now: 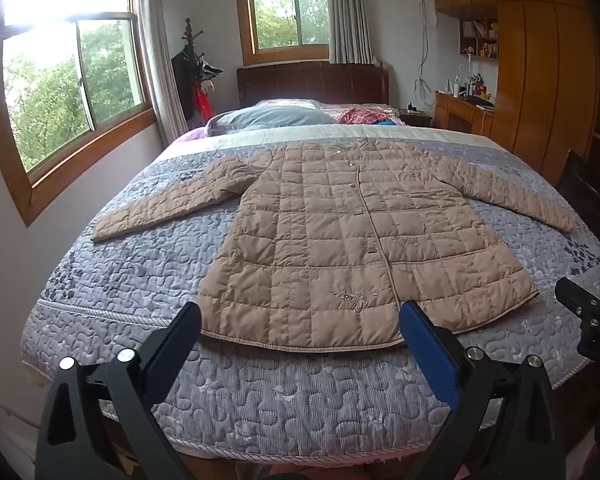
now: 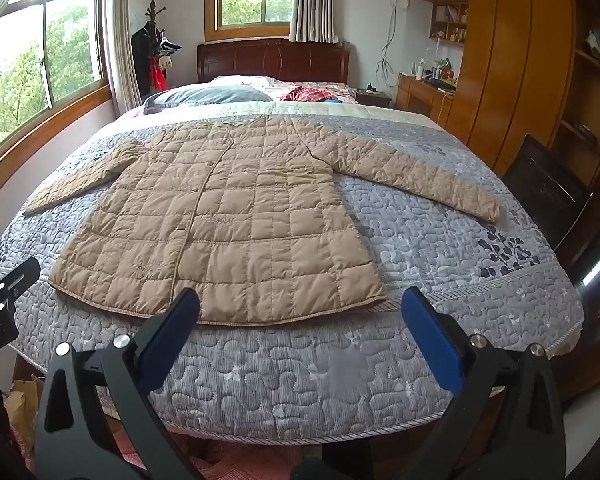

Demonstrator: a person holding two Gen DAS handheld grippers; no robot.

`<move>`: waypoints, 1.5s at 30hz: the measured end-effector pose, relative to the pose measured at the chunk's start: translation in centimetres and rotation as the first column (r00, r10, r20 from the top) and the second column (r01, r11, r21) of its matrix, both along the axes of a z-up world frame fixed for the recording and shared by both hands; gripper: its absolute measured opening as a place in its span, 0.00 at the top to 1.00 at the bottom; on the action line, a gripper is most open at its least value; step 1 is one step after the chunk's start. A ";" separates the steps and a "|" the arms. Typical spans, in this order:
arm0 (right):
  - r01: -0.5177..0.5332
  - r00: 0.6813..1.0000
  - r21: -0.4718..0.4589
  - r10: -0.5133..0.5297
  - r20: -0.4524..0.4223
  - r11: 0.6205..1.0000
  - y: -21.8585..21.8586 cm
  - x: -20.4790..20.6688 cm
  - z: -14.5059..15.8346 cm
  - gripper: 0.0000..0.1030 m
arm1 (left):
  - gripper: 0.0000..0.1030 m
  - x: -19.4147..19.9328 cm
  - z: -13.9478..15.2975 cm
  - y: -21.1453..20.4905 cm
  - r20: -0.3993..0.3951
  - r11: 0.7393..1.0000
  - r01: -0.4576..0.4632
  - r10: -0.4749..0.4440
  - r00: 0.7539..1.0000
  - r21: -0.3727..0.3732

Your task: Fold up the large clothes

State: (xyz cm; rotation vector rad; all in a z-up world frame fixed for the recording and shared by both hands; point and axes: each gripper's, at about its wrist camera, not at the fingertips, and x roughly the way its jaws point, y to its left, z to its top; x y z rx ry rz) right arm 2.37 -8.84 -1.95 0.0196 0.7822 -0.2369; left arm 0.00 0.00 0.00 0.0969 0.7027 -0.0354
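A tan quilted coat point(image 1: 340, 236) lay spread flat, front up, on the grey quilted bedspread point(image 1: 132, 264), sleeves out to both sides and hem toward the foot of the bed. The left gripper point(image 1: 300, 328) hovered over the hem's left half, jaws wide apart and holding nothing; the right gripper point(image 2: 300, 312) hung likewise over the right half, empty. Pinching too deep could catch the bedspread with the slick, puffy fabric, or a shallow grip might slip mid-fold
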 end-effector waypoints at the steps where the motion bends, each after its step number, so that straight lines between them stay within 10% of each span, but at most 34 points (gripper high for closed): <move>1: 0.000 1.000 0.000 0.000 0.004 1.000 0.0 0.0 0.0 0.03 | 0.04 0.0 0.0 0.0 -0.001 1.000 0.000 0.000 1.000 0.001; 45: -0.003 1.000 -0.004 0.003 0.002 1.000 0.1 0.2 0.0 0.03 | 0.04 -0.1 0.0 0.7 0.001 1.000 -0.006 0.006 1.000 0.004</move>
